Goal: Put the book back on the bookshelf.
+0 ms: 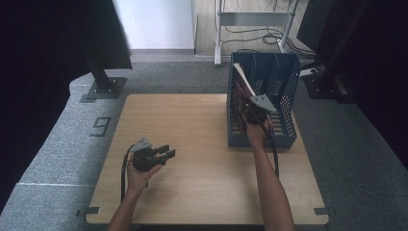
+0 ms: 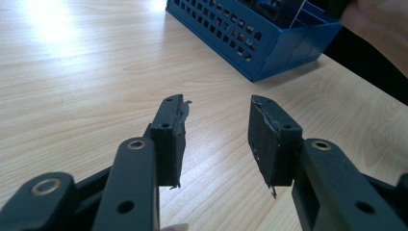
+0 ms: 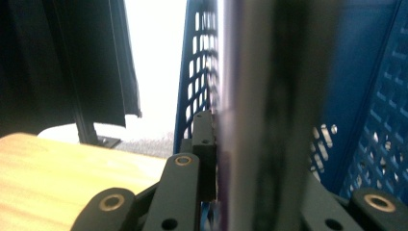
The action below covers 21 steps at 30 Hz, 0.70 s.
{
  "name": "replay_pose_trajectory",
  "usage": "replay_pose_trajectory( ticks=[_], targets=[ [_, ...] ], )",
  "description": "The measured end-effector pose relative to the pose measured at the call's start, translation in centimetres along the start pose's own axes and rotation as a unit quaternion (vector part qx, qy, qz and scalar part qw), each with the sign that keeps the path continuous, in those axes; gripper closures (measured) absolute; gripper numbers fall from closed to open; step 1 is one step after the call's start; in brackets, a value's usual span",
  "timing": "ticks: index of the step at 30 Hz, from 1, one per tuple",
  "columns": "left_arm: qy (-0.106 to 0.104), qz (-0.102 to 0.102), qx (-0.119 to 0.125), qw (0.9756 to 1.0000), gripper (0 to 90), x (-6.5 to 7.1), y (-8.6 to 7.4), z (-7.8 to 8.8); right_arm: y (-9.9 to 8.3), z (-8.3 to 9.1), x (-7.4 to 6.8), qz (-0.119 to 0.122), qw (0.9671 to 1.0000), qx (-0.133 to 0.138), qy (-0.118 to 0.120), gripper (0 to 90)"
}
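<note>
1. Book [image 1: 242,82]: a flat, thin volume standing on edge in the leftmost compartment of the blue file rack [image 1: 284,84], tilted, its upper corner leaning toward the rack's left wall. In the right gripper view its edge [image 3: 269,115] runs as a blurred vertical band straight up between the fingers.
2. Right gripper [image 1: 253,111]: set over the near end of the rack, its fingers [image 3: 204,144] clenched on the book's lower near edge; one pad lies flat against the cover.
3. Long axis: the book's long side runs from the fingers away toward the rack's far end, parallel to the perforated dividers. Judged from this, the coming move is a lowering along the slot, and it turns on the book's plane staying parallel to the left wall.
4. Left gripper [image 1: 163,155]: resting low over the bare table [image 1: 192,125], well apart from the rack, fingers [image 2: 169,134] released and half spread with nothing between them.
5. Nearer hand: the right, already on the book; the left lies to the rack's near-left side.
</note>
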<state>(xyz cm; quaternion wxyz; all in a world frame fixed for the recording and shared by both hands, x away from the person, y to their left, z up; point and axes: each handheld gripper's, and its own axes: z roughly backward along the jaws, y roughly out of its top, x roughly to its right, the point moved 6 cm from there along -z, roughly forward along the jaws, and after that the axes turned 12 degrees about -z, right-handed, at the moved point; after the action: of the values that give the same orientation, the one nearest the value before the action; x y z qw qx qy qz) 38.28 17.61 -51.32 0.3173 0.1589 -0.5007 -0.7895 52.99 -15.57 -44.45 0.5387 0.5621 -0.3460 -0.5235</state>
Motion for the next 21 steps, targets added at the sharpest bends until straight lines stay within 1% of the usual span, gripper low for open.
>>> replay_pose_trajectory(
  ticks=[2, 3, 4, 7, 9, 12, 14, 18, 21],
  targets=[
    [-0.001, -0.001, -0.001, 1.0, 57.1, 0.08, 0.0, -0.04, -0.04, 0.21, 0.0, 0.0, 1.0, 0.002, 0.002, 79.7],
    [-0.001, -0.002, 0.0, 1.0, 57.1, 0.18, 0.03, -0.05, -0.08, 0.48, -0.02, -0.006, 1.0, 0.001, 0.006, 79.4],
    [-0.002, -0.002, 0.0, 1.0, 57.0, 0.21, 0.05, -0.03, -0.08, 0.53, -0.05, -0.006, 1.0, -0.001, 0.006, 79.4],
    [-0.001, -0.002, 0.001, 1.0, 57.0, 0.23, 0.08, 0.04, -0.08, 0.56, -0.12, -0.003, 1.0, -0.004, 0.004, 79.2],
    [-0.001, -0.001, 0.002, 1.0, 56.9, 0.16, 0.11, 0.13, -0.08, 0.48, -0.17, -0.007, 1.0, -0.006, 0.003, 78.2],
    [-0.001, 0.0, 0.001, 1.0, 56.9, 0.12, 0.06, 0.09, -0.25, 0.27, -0.27, -0.005, 0.9999, -0.014, 0.005, 76.6],
    [-0.002, -0.001, 0.0, 1.0, 56.9, 0.15, 0.04, 0.05, -0.51, 0.06, -0.36, -0.001, 0.9997, -0.022, 0.005, 77.3],
    [-0.001, 0.001, 0.001, 1.0, 56.9, 0.09, 0.02, 0.12, -0.56, -0.15, -0.66, 0.011, 0.9997, -0.024, 0.002, 79.2],
    [-0.001, 0.001, 0.001, 1.0, 56.8, 0.11, 0.02, 0.14, -0.52, -0.25, -0.58, 0.012, 0.9997, -0.022, -0.002, 80.3]
  ],
)
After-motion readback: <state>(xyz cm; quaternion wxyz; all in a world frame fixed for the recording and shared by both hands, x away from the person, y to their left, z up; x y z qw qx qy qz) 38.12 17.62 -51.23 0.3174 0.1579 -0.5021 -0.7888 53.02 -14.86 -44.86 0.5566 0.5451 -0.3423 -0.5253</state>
